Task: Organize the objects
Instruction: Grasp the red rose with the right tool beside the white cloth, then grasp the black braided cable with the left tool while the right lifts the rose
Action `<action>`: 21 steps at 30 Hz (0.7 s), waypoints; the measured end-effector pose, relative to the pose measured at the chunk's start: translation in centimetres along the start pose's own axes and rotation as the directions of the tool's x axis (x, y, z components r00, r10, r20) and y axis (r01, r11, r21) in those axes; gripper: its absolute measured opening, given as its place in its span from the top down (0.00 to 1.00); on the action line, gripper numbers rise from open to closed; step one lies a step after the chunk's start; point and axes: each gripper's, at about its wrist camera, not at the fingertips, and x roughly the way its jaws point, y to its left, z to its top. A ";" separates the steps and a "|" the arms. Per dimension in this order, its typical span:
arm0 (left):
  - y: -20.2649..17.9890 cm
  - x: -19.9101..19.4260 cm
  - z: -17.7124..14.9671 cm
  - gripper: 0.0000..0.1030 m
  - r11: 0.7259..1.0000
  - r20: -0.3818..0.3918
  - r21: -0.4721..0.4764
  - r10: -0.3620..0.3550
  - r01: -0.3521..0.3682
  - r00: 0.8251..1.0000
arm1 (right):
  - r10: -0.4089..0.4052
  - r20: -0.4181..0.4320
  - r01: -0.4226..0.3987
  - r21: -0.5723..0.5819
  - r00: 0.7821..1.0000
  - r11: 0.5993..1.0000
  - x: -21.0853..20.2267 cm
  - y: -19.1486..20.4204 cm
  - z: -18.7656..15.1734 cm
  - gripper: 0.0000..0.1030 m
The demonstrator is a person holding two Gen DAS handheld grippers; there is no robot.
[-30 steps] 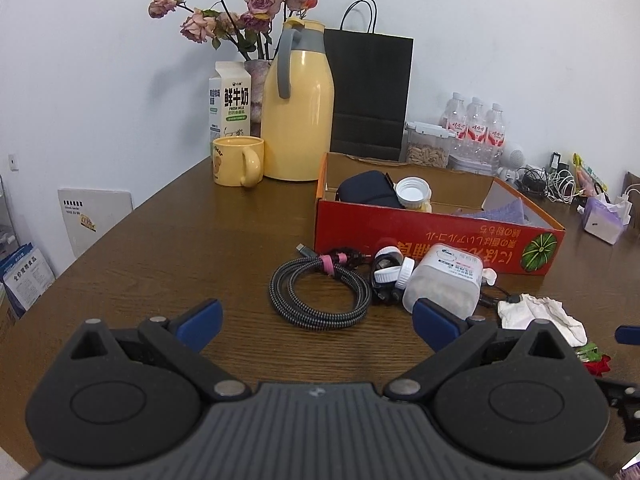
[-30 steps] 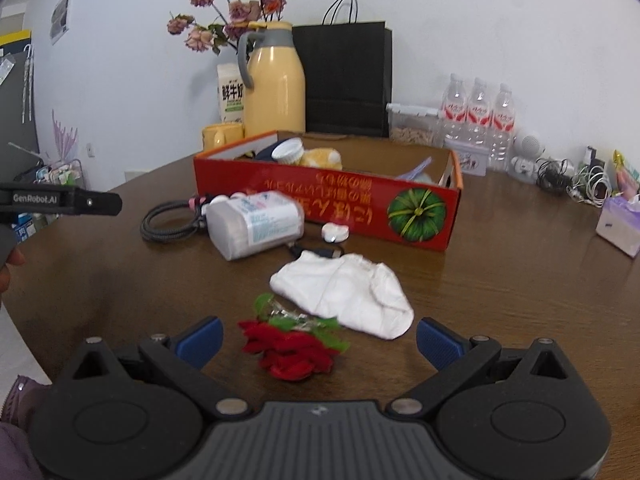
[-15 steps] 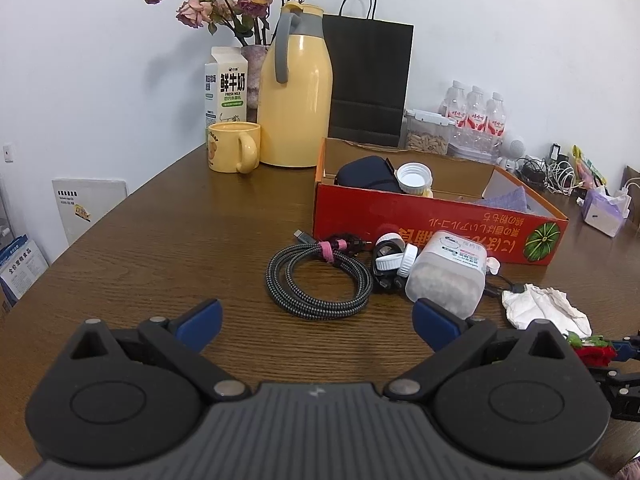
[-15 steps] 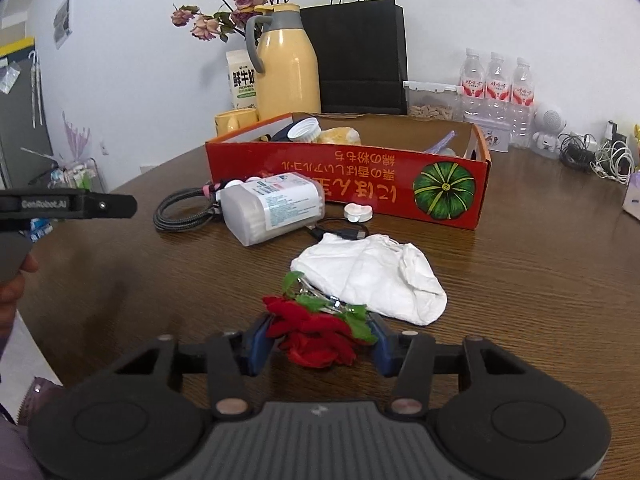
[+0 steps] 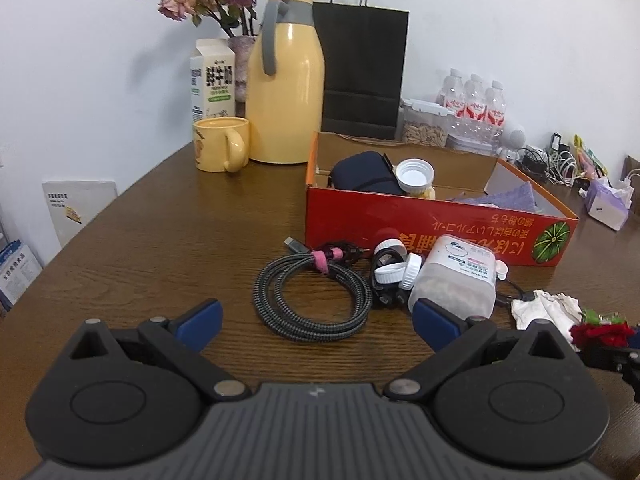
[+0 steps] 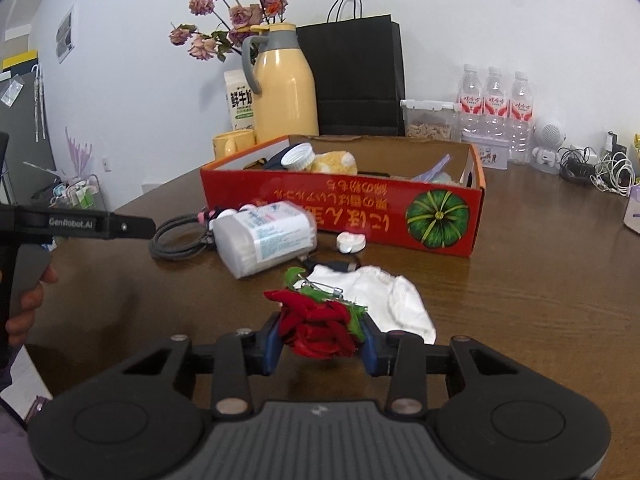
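Observation:
A red artificial flower (image 6: 312,320) with green leaves sits between the blue pads of my right gripper (image 6: 322,344). Its jaws are closing and both pads press on the bloom. Just behind it lies a crumpled white cloth (image 6: 380,292). My left gripper (image 5: 316,318) stands open and holds nothing, a little short of a coiled braided cable (image 5: 312,300). To the right of the cable are loose white caps (image 5: 394,268) and a clear jar (image 5: 456,276) on its side. Behind them stands a red cardboard box (image 5: 440,232) holding a dark pouch and a white-lidded jar.
At the back of the brown table stand a yellow jug (image 5: 284,92), a yellow mug (image 5: 220,144), a milk carton (image 5: 212,80), a black paper bag (image 5: 364,72) and water bottles (image 5: 476,100). A small white cap (image 6: 351,242) lies before the box. Tangled cords (image 6: 600,168) crowd the far right.
My right gripper's jaws have come in from wide open onto the red flower. My left gripper has crept a little nearer the coiled cable, still open.

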 end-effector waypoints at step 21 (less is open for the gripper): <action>0.0 8.1 1.6 0.00 0.993 -0.184 0.118 0.041 -0.019 0.982 | -0.063 0.073 0.061 0.027 0.995 0.998 4.6 -3.7 4.3 0.64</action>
